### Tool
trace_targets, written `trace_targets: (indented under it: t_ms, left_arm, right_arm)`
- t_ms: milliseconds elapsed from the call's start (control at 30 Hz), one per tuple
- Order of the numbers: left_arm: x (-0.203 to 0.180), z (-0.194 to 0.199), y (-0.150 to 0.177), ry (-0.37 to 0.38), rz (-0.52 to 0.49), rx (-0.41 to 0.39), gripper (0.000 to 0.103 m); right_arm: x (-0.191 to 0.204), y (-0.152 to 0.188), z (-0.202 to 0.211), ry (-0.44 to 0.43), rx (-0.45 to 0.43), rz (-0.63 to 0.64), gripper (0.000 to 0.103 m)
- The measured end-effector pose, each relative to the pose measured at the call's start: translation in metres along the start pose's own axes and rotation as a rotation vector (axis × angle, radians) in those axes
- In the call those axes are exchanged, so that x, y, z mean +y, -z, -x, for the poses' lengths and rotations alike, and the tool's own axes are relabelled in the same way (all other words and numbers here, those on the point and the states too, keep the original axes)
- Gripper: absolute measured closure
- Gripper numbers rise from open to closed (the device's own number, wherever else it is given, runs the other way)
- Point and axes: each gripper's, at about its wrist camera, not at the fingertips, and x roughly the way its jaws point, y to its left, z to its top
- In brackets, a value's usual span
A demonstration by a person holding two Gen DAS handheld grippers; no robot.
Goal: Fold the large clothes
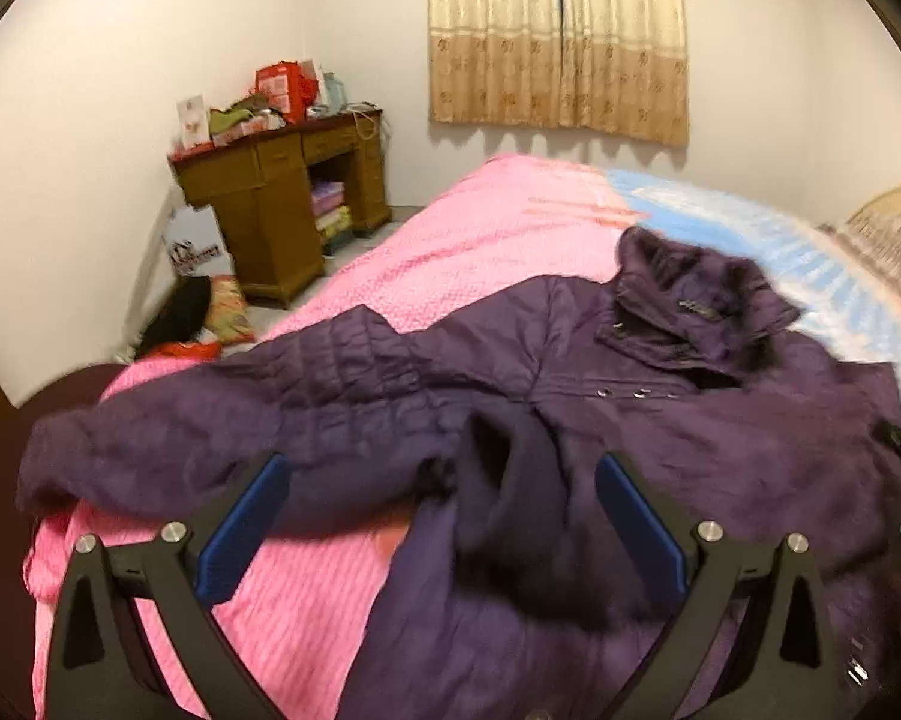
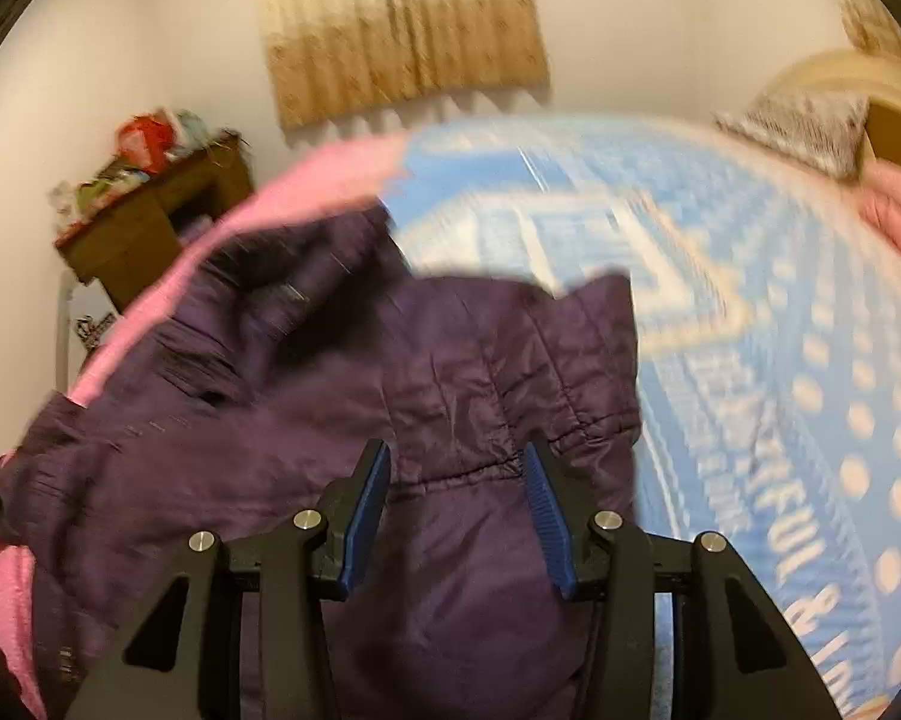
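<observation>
A dark purple quilted jacket [image 1: 630, 420] lies spread on the bed, collar [image 1: 690, 306] toward the far side and one sleeve [image 1: 240, 420] stretched left over the pink cover. My left gripper [image 1: 441, 462] hovers over the jacket's middle, jaws wide apart with nothing gripped. In the right wrist view the other sleeve [image 2: 480, 360] runs away from me onto the blue cover. My right gripper [image 2: 456, 450] sits low over this sleeve, jaws partly apart with fabric between the blue pads [image 2: 372, 498]. I see no pad pressing on it. The view is motion-blurred.
The bed has a pink cover [image 1: 480, 228] on the left and a blue patterned one [image 2: 750, 300] on the right, with a pillow [image 2: 798, 120] by the headboard. A cluttered wooden desk [image 1: 270, 198] stands in the far corner, bags [image 1: 198, 246] on the floor beside it.
</observation>
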Motion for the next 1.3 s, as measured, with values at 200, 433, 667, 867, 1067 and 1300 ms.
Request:
trace_targets:
  t_ms: [200, 433, 667, 867, 1067, 1300]
  left_arm:
    - [-0.005, -0.058, 0.011, -0.075, 0.023, 0.129, 0.0]
    - [0.032, -0.033, 0.002, -0.027, 0.111, 0.096, 0.0]
    - [0.156, 0.018, 0.015, -0.077, 0.437, -0.02, 0.0]
    - [0.277, 0.018, 0.045, -0.193, 0.846, -0.059, 0.0]
    - [0.314, -0.028, 0.054, -0.127, 0.987, 0.029, 0.001]
    - [0.321, -0.064, 0.061, -0.053, 1.128, 0.075, 0.032]
  right_arm:
    - [-0.001, 0.017, -0.025, 0.058, 0.02, 0.055, 0.052]
    - [0.0, 0.016, -0.02, -0.001, 0.003, 0.038, 0.042]
    - [0.006, 0.016, -0.023, -0.011, 0.003, 0.057, 0.034]
    - [0.007, 0.015, -0.024, -0.007, 0.002, 0.059, 0.033]
    - [0.009, 0.015, -0.026, -0.002, 0.001, 0.061, 0.033]
    - [0.01, 0.016, -0.027, 0.002, 0.0, 0.062, 0.033]
